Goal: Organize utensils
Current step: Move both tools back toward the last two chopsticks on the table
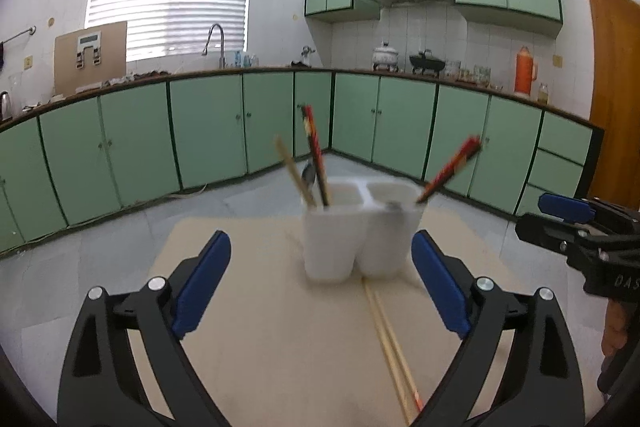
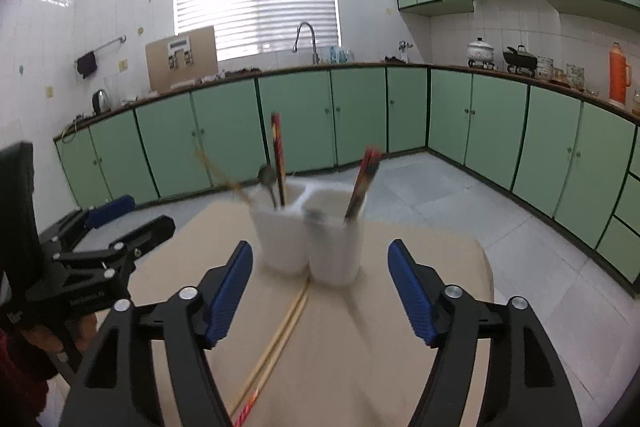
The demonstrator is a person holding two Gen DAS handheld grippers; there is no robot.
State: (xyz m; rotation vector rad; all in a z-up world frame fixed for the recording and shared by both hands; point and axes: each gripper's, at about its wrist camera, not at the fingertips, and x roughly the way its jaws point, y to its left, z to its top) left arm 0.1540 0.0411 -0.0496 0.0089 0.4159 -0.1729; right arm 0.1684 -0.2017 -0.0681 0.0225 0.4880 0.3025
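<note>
Lining up my spread, empty left gripper (image 1: pixel 320 283) over the loose chopsticks (image 1: pixel 390 339), I am aiming low; right gripper (image 2: pixel 320 283) gapes empty.

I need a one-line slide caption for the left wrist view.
Open left gripper faces a white two-compartment holder with chopsticks; a loose pair lies on the table.
</note>
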